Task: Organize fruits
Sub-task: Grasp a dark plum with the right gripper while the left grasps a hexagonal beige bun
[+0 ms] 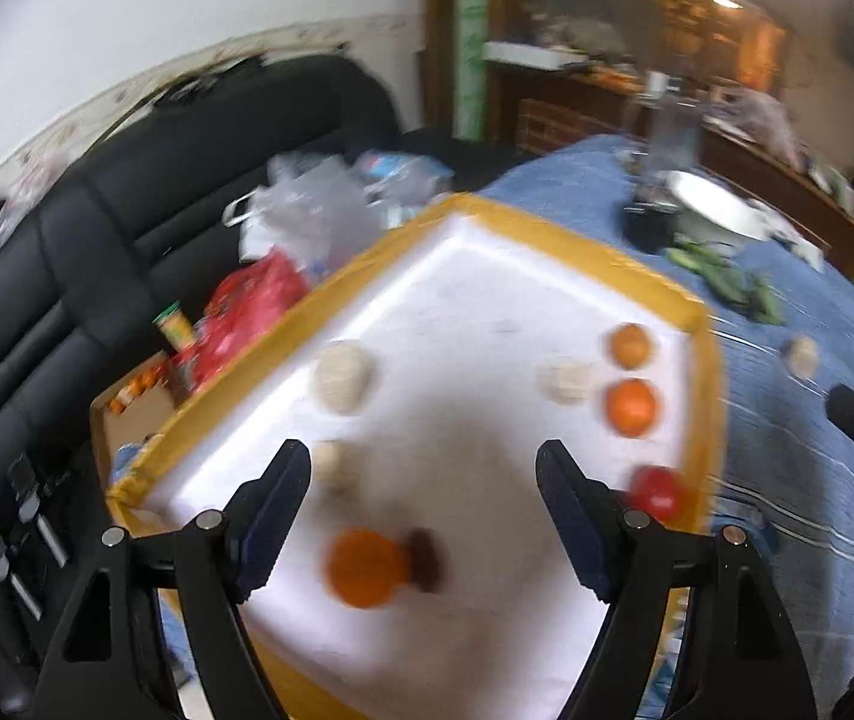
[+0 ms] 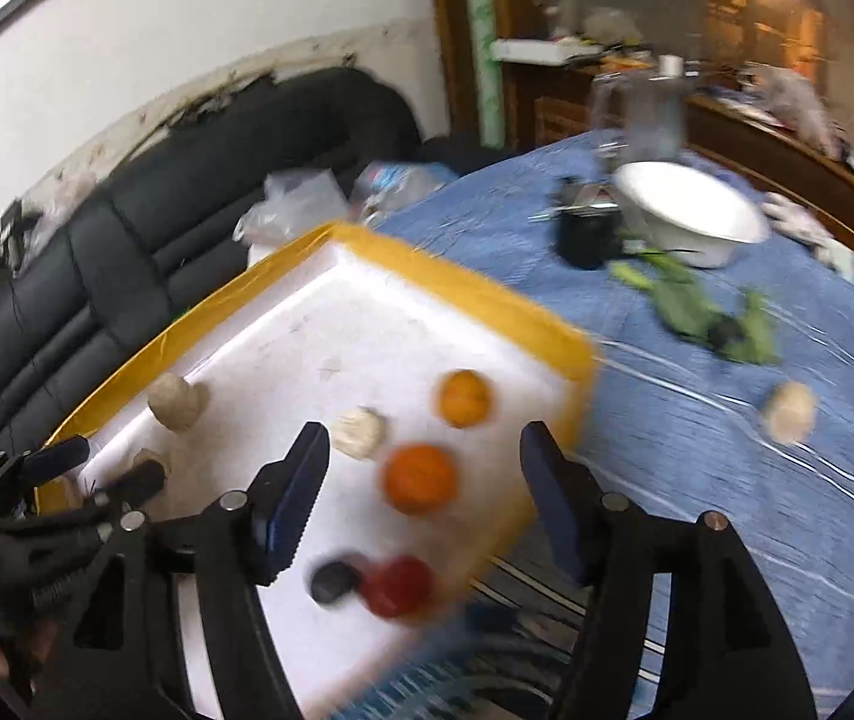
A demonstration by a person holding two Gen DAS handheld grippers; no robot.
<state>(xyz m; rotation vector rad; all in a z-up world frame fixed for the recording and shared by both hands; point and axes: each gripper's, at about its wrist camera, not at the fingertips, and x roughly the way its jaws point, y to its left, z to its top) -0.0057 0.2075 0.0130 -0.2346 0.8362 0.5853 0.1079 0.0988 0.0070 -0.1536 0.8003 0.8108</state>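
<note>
A white foam tray with a yellow rim (image 1: 601, 252) (image 2: 469, 285) lies on the blue table. It holds several fruits: oranges (image 1: 631, 408) (image 2: 420, 478), a paler orange (image 1: 629, 345) (image 2: 464, 398), a red fruit (image 1: 658, 491) (image 2: 397, 585), beige round ones (image 1: 343, 377) (image 2: 358, 432) and a dark one (image 1: 424, 558) (image 2: 331, 581). An orange (image 1: 364, 567) lies between my left gripper's fingers. My left gripper (image 1: 424, 501) is open and empty above the tray. My right gripper (image 2: 424, 480) is open and empty over the tray's right corner. Both views are blurred.
A beige fruit (image 2: 790, 411) (image 1: 802, 354) lies loose on the blue tablecloth (image 2: 727, 480). Green leaves (image 2: 709, 312), a white bowl (image 2: 691, 210) and a black cup (image 2: 586, 237) stand farther back. A black sofa (image 1: 97, 252) with bags is on the left.
</note>
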